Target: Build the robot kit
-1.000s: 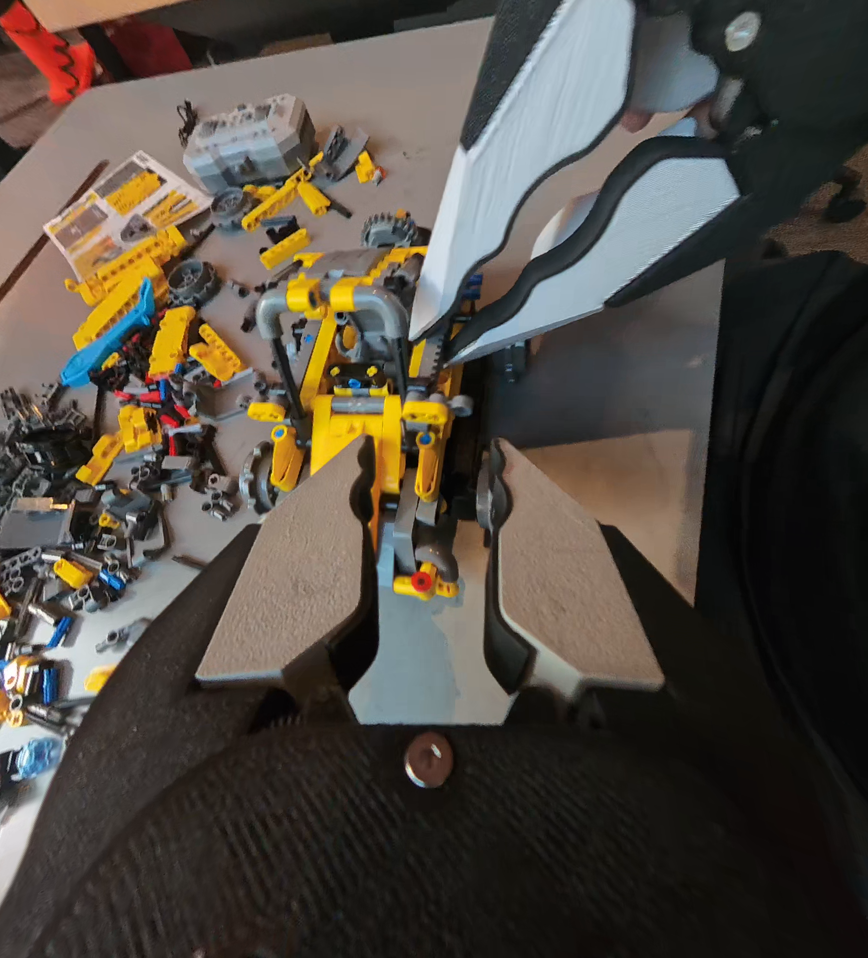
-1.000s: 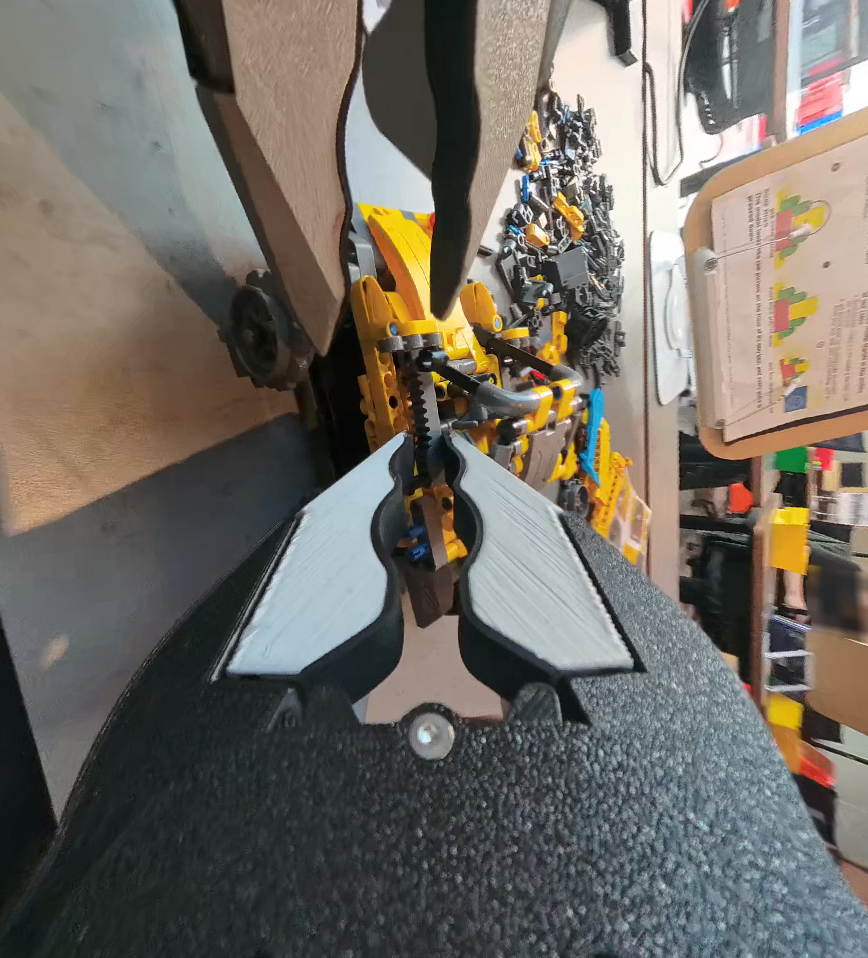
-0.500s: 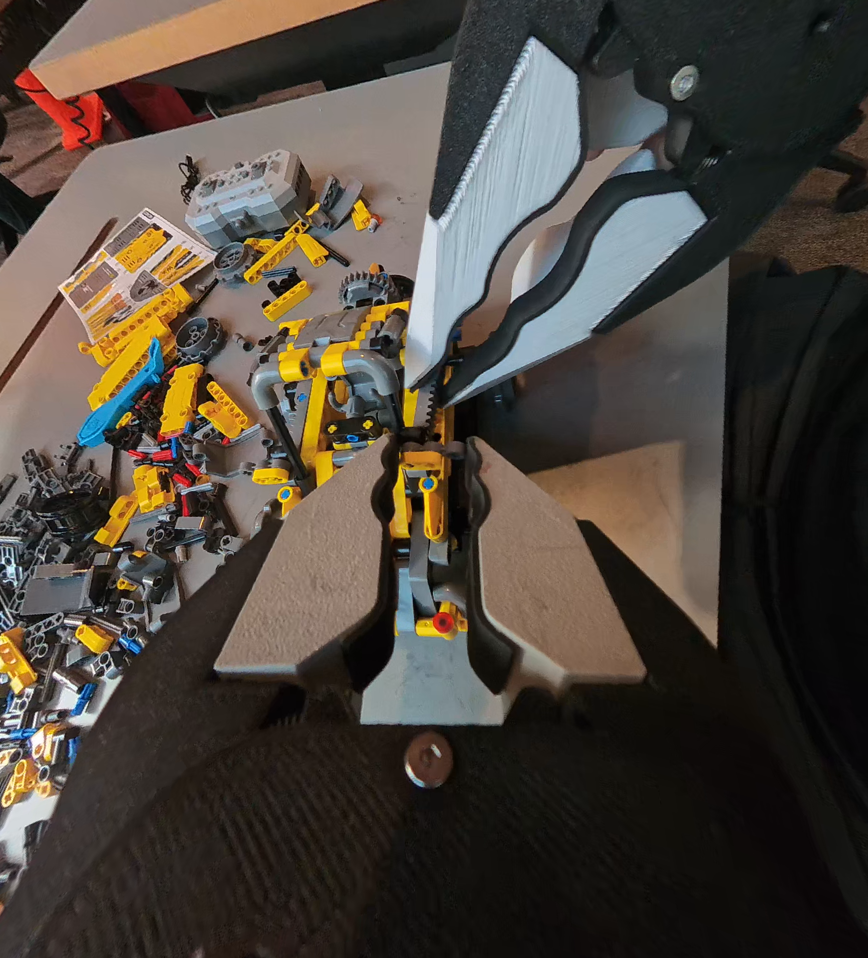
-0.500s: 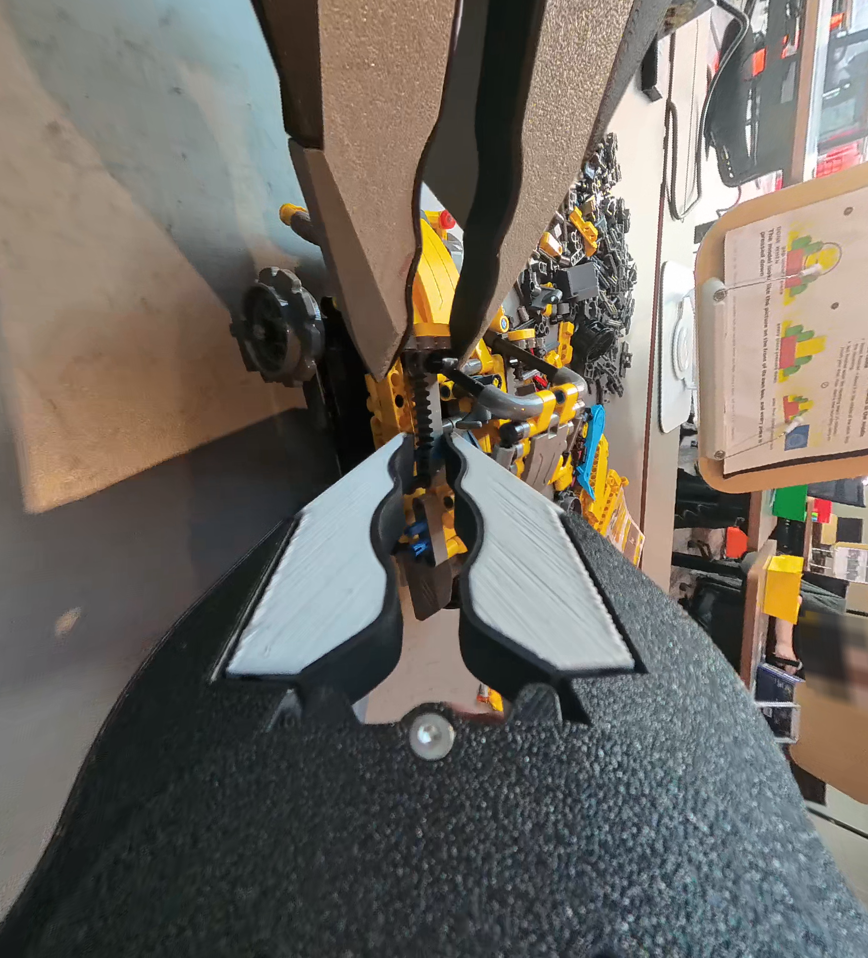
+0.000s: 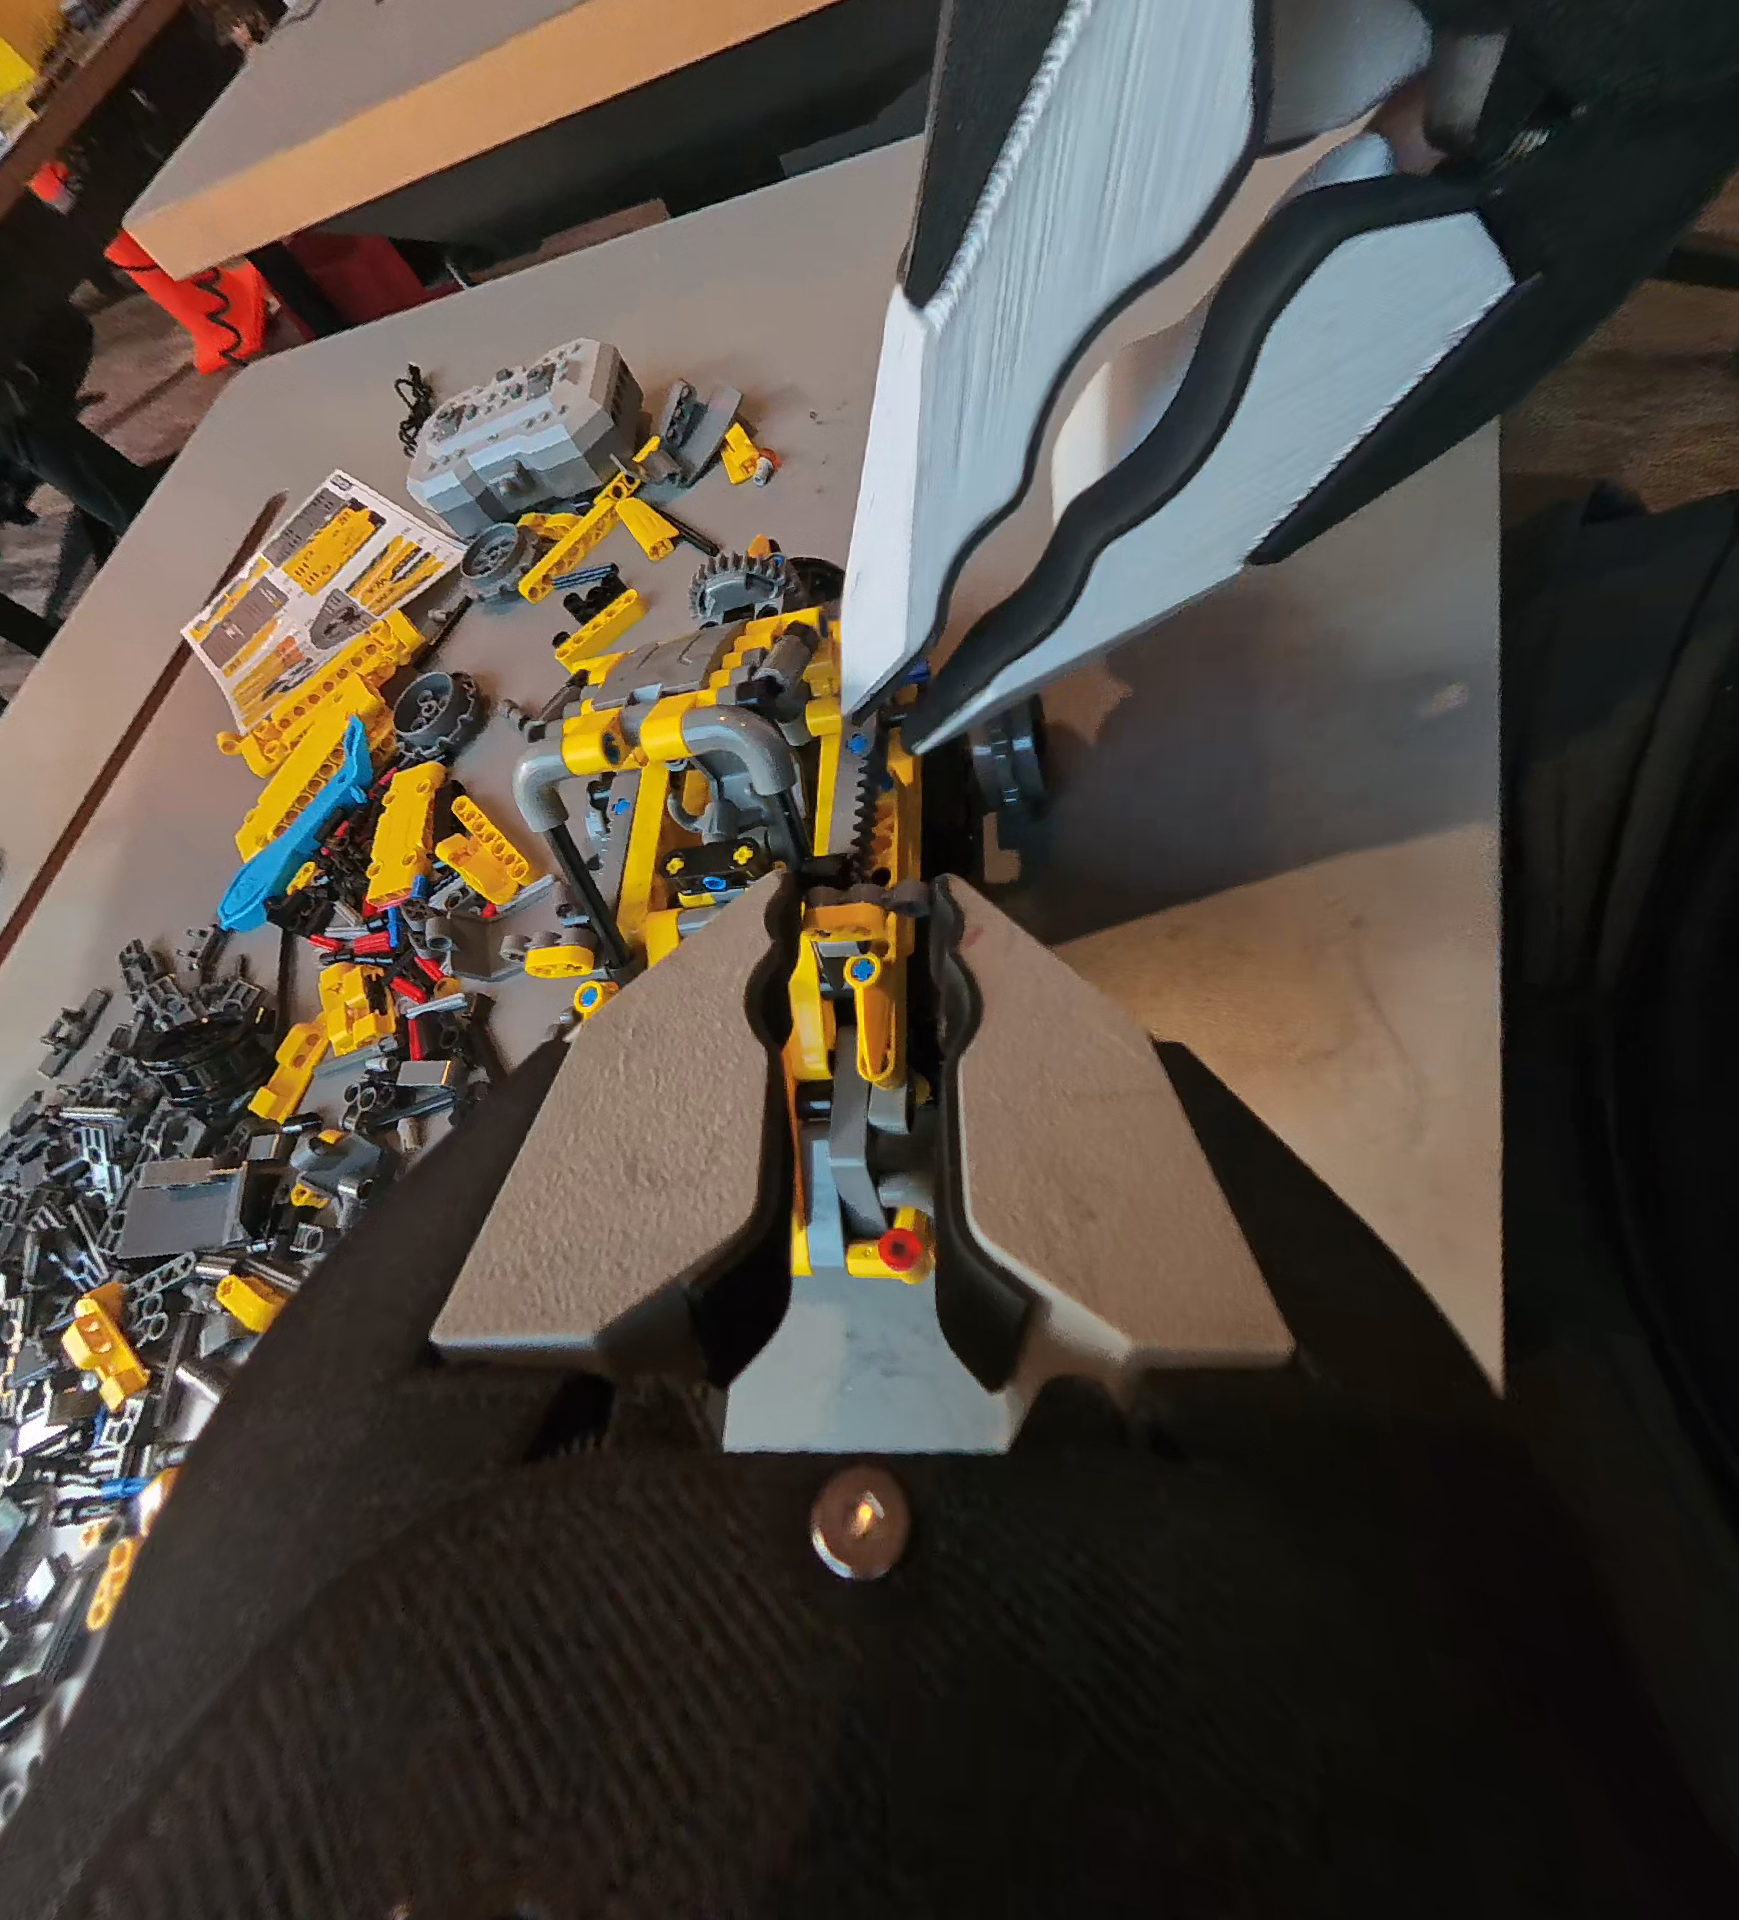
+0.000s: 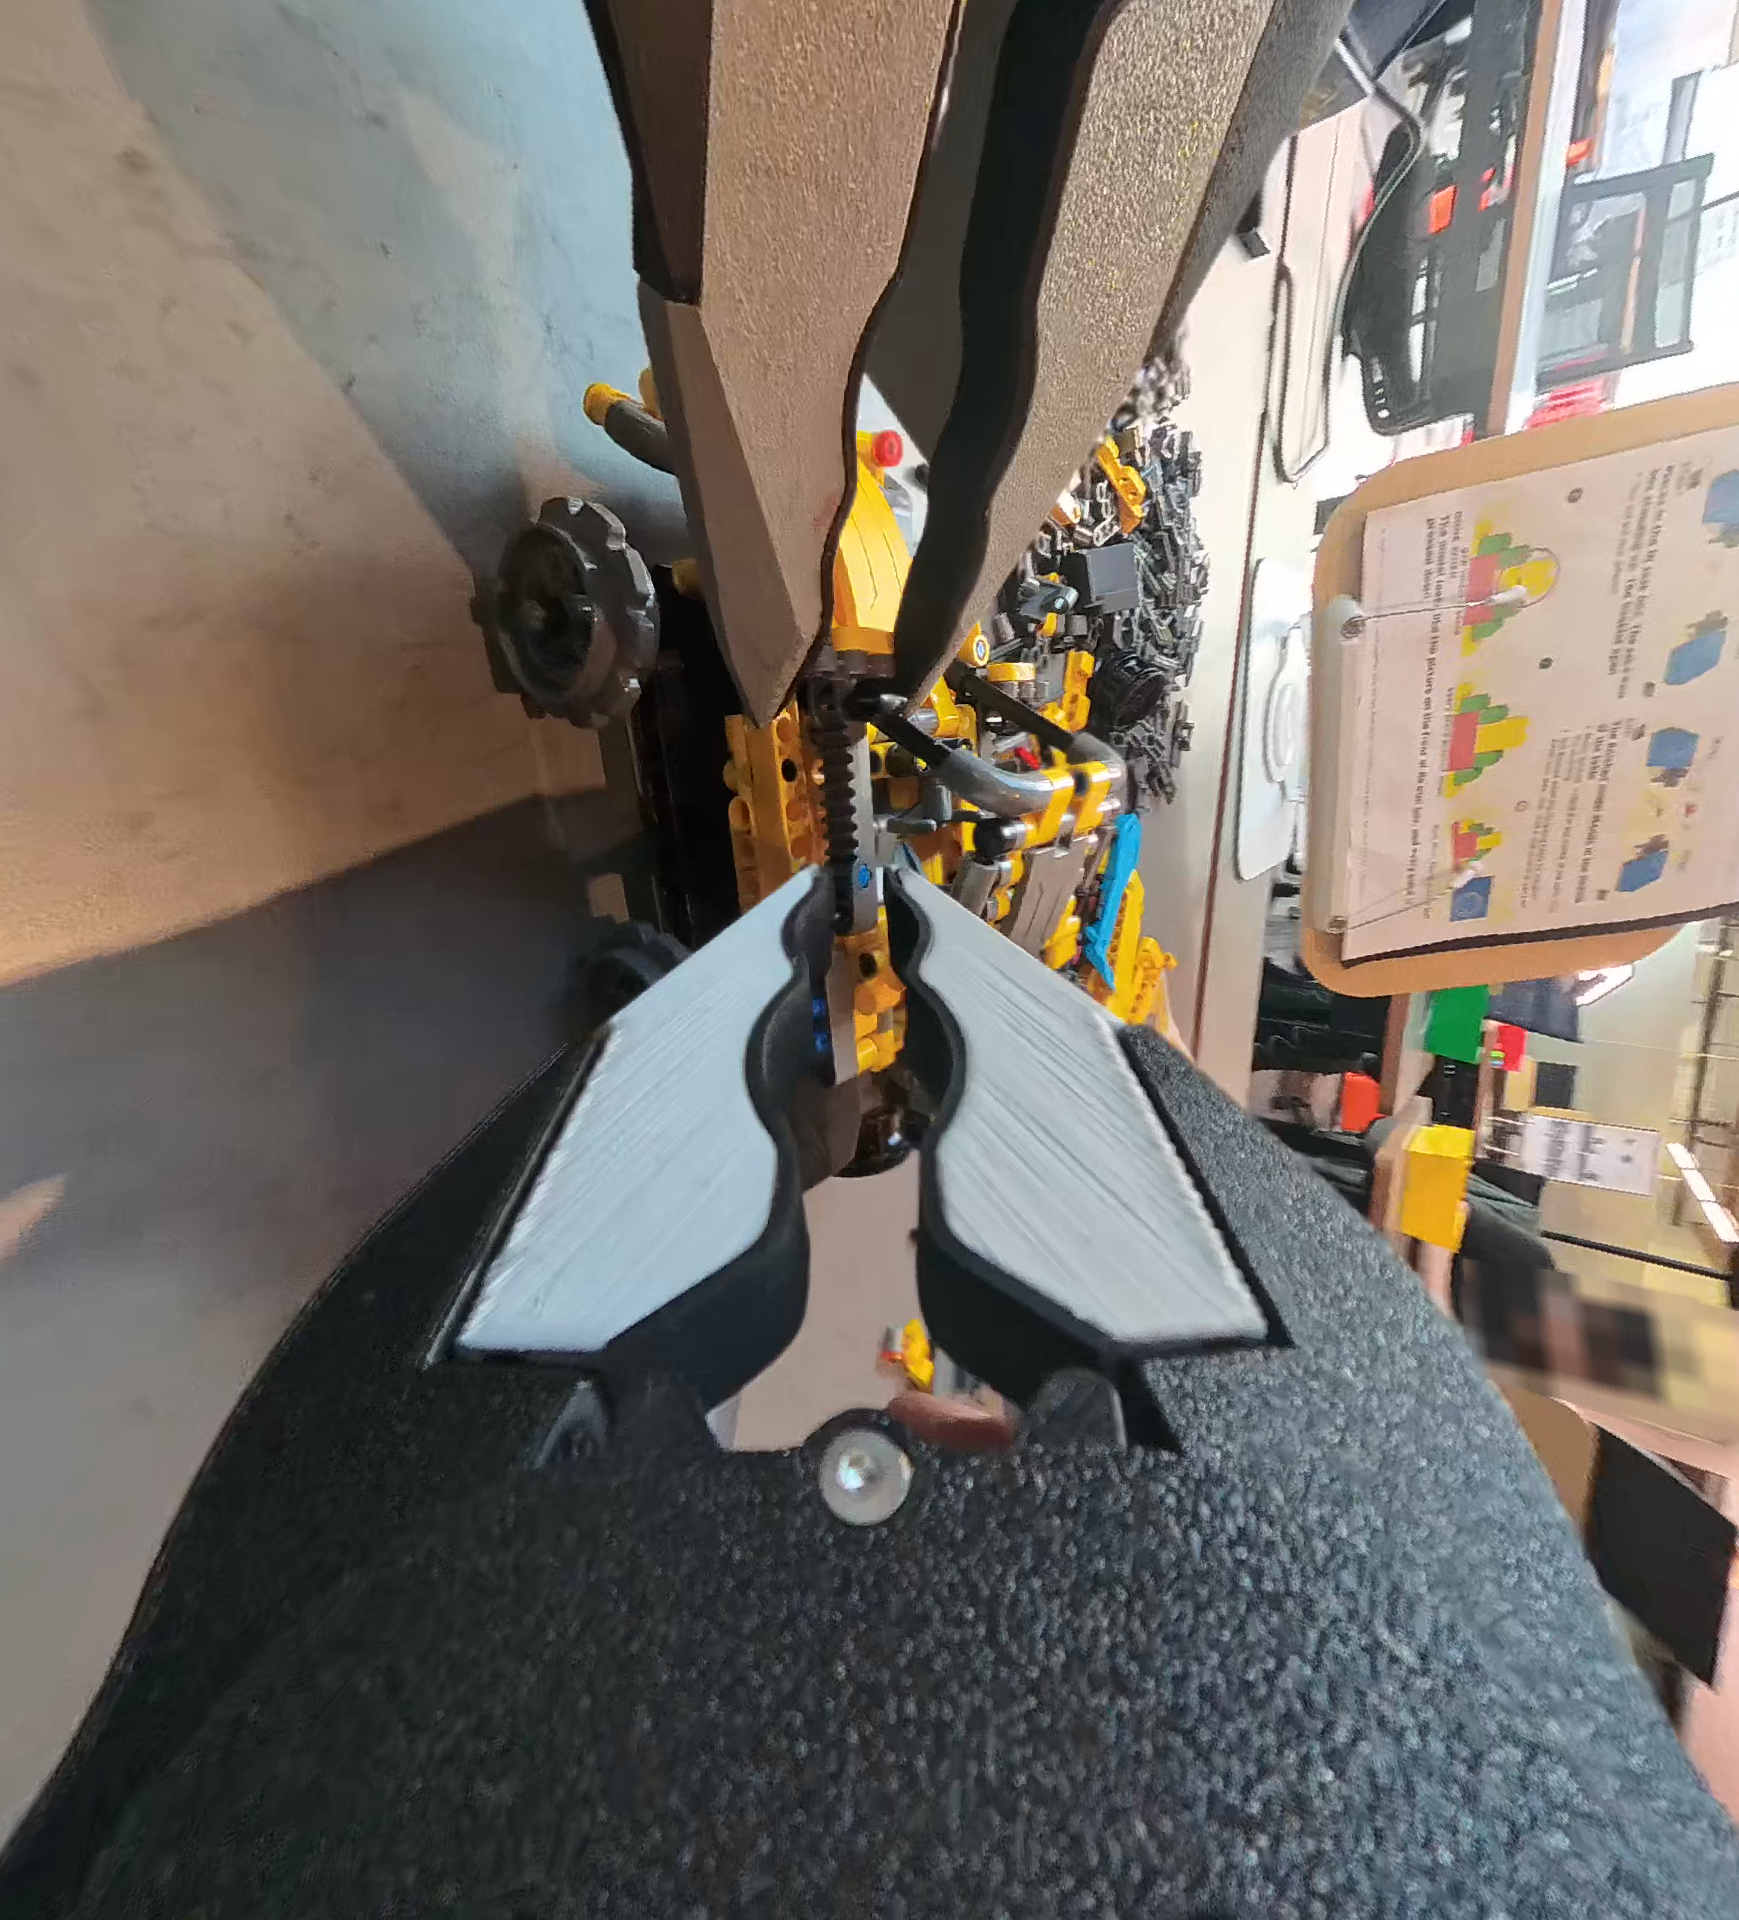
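Note:
A yellow and grey brick-built vehicle model (image 5: 636,831) stands on the grey table (image 5: 1260,727). My left gripper (image 5: 860,904), with brown-grey fingers, is shut on the model's near end, a yellow and grey arm with a red pin (image 5: 896,1247). My right gripper (image 5: 891,727), with white fingers, comes down from the upper right and is shut on the model's far end by a black toothed strip (image 5: 870,800). In the right wrist view the right gripper (image 6: 857,883) pinches the model (image 6: 1031,821), and the left gripper (image 6: 839,696) meets it from above.
Several loose yellow, black and grey pieces (image 5: 117,1195) cover the table's left side, along with a blue piece (image 5: 299,831), a leaflet (image 5: 325,582) and a grey box (image 5: 522,436). A dark toothed wheel (image 6: 574,613) sits on the model's side. A clipboard (image 6: 1571,686) stands beyond. Less than 4 cm separates the two grippers' tips.
My left gripper has moved forward along the model's arm and closed on it from open. My right gripper has kept its hold on the far end.

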